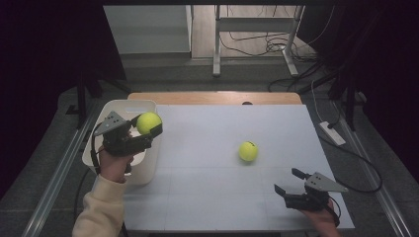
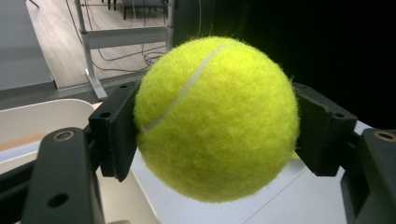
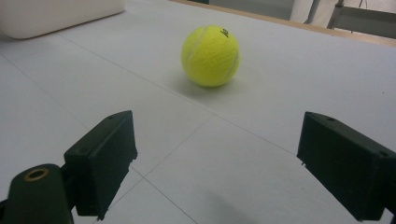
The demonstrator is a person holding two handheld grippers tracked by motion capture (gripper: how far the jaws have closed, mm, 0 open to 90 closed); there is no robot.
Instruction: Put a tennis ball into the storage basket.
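A yellow tennis ball [image 1: 148, 122] [image 2: 215, 119] is clamped between the black jaws of my left gripper [image 1: 149, 127] [image 2: 215, 135], held in the air over the right rim of the white bin [image 1: 118, 105]. A second tennis ball [image 1: 248, 151] [image 3: 210, 55] lies on the white table right of centre. My right gripper [image 1: 287, 180] [image 3: 229, 165] rests near the table's front right corner, open, pointing at that ball from a short way off with nothing between its jaws.
The white bin [image 2: 42, 116] stands at the table's left edge. A wooden strip [image 1: 212, 97] runs along the far edge. Behind the table stand a metal frame [image 1: 254, 29] and loose cables on the floor.
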